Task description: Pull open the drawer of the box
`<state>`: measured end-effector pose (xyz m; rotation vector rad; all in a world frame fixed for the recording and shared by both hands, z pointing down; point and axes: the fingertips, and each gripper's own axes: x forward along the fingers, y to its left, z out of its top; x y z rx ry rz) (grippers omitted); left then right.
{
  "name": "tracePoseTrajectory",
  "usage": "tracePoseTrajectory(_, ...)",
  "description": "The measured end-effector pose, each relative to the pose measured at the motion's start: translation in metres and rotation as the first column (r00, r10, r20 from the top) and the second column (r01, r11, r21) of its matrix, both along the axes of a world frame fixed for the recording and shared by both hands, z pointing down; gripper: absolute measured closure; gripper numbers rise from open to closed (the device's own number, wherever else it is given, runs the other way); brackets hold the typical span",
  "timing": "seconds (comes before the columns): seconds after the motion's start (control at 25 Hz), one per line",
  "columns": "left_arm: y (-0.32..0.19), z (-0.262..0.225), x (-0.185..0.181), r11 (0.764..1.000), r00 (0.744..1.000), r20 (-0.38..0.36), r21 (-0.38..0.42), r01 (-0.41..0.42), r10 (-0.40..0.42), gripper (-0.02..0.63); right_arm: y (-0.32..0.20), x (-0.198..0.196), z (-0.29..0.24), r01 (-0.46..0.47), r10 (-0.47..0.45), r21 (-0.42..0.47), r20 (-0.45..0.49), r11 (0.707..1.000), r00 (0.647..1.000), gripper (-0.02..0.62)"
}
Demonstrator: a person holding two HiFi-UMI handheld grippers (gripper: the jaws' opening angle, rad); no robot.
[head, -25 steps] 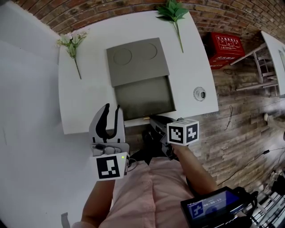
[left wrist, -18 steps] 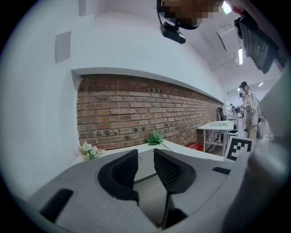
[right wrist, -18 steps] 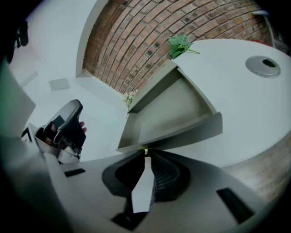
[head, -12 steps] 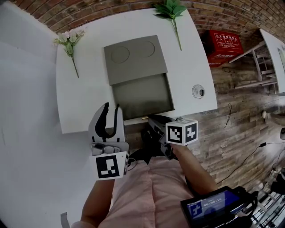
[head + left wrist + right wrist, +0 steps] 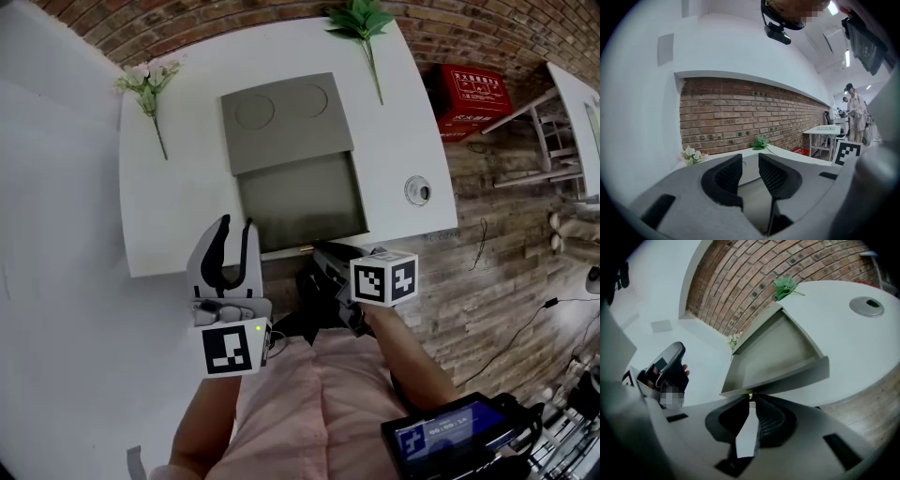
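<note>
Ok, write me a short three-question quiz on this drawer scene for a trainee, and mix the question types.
1. True or false: the drawer of the grey box stands pulled out and looks empty.
2. The right hand-held gripper is closed on: A) the drawer's small knob; B) a flower stem; C) nothing.
3. How do the jaws of the left hand-held gripper stand, and what is between them?

Key: 1 true. 2 A. 3 apart, with nothing between them.
</note>
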<state>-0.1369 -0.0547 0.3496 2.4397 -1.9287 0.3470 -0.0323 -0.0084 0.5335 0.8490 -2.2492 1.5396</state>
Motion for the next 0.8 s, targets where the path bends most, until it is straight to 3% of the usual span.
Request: tracePoseTrajectory(0.8,0.0045,0.0047,0.0051,1.000,1.000,0.002,-0.008,-0.008,0.008,0.492,0.0022,0.0055,0.0034,-0.012,0.011,-0.001,-0.003,1.000,1.000,0.546)
